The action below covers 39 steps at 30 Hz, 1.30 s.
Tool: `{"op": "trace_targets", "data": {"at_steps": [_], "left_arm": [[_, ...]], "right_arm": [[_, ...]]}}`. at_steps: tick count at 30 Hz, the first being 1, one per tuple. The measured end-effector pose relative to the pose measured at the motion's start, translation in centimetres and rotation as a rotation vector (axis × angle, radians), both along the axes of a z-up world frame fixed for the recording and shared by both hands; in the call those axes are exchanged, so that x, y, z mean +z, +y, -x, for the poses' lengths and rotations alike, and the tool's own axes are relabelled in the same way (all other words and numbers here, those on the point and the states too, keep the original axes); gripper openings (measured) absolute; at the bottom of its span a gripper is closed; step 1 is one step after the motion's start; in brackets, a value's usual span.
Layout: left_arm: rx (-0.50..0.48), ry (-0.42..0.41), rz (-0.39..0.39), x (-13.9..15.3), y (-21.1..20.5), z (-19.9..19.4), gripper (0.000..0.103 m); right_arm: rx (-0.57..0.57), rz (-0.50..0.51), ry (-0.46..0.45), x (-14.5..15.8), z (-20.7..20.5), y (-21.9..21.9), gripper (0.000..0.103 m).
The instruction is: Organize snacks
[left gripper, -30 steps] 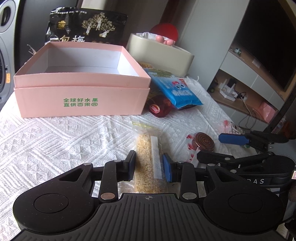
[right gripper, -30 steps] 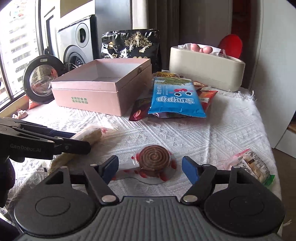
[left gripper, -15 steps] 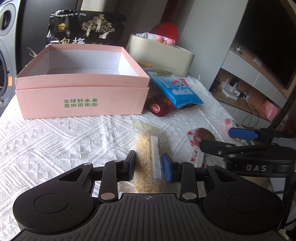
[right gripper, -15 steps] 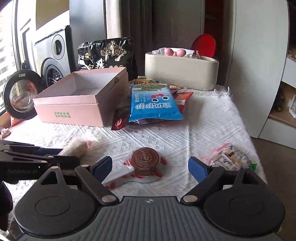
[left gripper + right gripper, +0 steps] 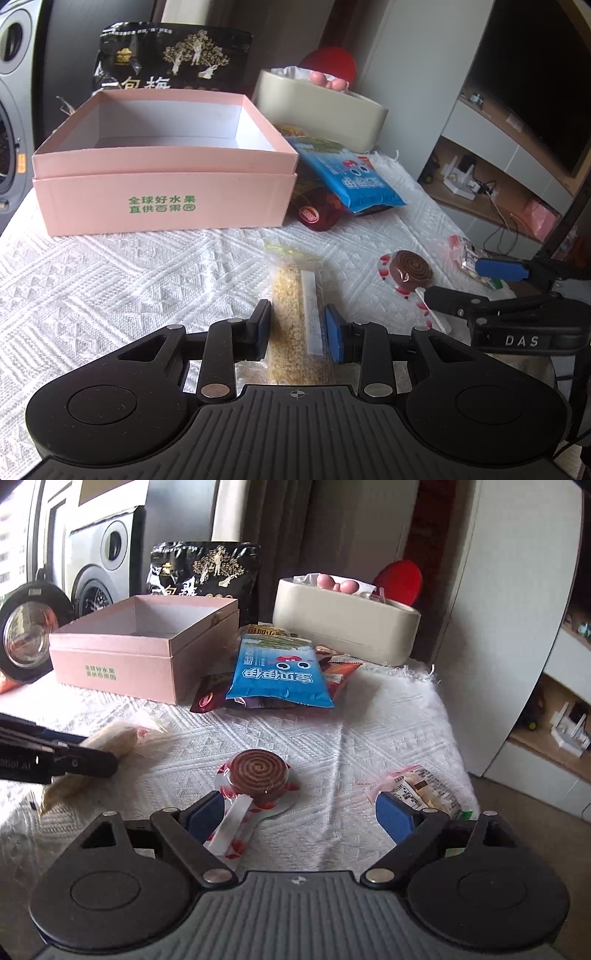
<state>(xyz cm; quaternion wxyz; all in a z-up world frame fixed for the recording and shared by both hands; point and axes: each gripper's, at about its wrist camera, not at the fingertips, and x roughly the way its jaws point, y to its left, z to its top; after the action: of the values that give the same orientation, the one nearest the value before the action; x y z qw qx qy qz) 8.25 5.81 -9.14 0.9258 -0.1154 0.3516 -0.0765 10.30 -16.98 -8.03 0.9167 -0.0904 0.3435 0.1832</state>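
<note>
A long clear packet of yellow grain bar (image 5: 291, 314) lies on the white cloth, and my left gripper (image 5: 298, 334) is shut on its near part, blue pads against both sides. To its right a brown spiral lollipop (image 5: 258, 773) in a red-dotted wrapper lies flat between the wide-open fingers of my right gripper (image 5: 301, 814), its stick close to the left pad. The pads do not press on it. From the left wrist view the right gripper (image 5: 476, 284) sits just right of the lollipop (image 5: 412, 267). An open pink box (image 5: 166, 162) stands at the back left.
A blue snack bag (image 5: 280, 675) lies on red packets beside the pink box (image 5: 110, 642). Behind stand a black bag (image 5: 173, 59) and a cream tub (image 5: 343, 624). A small wrapped snack (image 5: 421, 786) lies by the right pad, near the table's right edge.
The right gripper's jaws have spread wider and it has shifted, so the lollipop now sits nearer its left finger. The left gripper and its packet have stayed put.
</note>
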Motion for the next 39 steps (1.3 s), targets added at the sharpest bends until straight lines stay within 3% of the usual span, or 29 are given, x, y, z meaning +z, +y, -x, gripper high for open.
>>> {"op": "trace_targets", "data": {"at_steps": [4, 6, 8, 9, 13, 17, 21, 24, 27, 30, 34, 37, 39], "left_arm": [[-0.017, 0.005, -0.021, 0.1, -0.3, 0.0, 0.035], [-0.016, 0.011, -0.034, 0.3, -0.5, 0.1, 0.035], [-0.007, 0.024, -0.045, 0.4, -0.8, 0.3, 0.035], [-0.01, 0.03, -0.052, 0.5, -0.9, 0.4, 0.035], [-0.013, 0.022, -0.059, 0.5, -1.1, 1.2, 0.035], [-0.004, 0.005, -0.003, 1.3, -0.1, 2.7, 0.034], [0.066, -0.15, 0.021, 6.4, 2.9, 3.7, 0.034], [0.159, -0.305, -0.052, 12.1, 5.5, 2.8, 0.034], [0.22, -0.401, -0.1, 15.5, 7.7, 0.3, 0.035], [0.227, -0.305, -0.058, 15.0, 10.1, -4.5, 0.035], [0.144, -0.008, 0.059, 9.5, 12.1, -11.2, 0.035], [0.087, 0.017, 0.02, 6.6, 11.9, -12.6, 0.035], [0.103, -0.027, -0.043, 5.8, 11.8, -12.2, 0.034]], "right_arm": [[0.013, -0.081, 0.027, -0.5, -1.3, 1.0, 0.085], [0.03, -0.068, 0.046, -1.0, -1.9, 1.8, 0.07], [0.044, -0.059, 0.061, -1.1, -2.1, 2.1, 0.048], [0.045, -0.053, 0.057, -0.9, -1.9, 2.1, 0.045], [0.086, -0.09, 0.083, 0.2, -1.0, 1.6, 0.045], [0.122, -0.116, 0.057, 2.3, 0.4, 1.3, 0.045], [0.207, -0.189, -0.02, 7.3, 0.4, 2.2, 0.045], [0.25, -0.236, -0.102, 12.2, -1.5, 4.0, 0.045], [0.252, -0.239, -0.193, 15.6, -4.2, 6.6, 0.045], [0.215, -0.234, -0.2, 16.6, -7.7, 9.4, 0.045], [0.176, -0.224, -0.125, 14.7, -11.3, 11.9, 0.045], [0.171, -0.189, -0.061, 12.1, -13.3, 13.4, 0.045], [0.16, -0.169, -0.023, 10.4, -14.6, 14.3, 0.045]]}}
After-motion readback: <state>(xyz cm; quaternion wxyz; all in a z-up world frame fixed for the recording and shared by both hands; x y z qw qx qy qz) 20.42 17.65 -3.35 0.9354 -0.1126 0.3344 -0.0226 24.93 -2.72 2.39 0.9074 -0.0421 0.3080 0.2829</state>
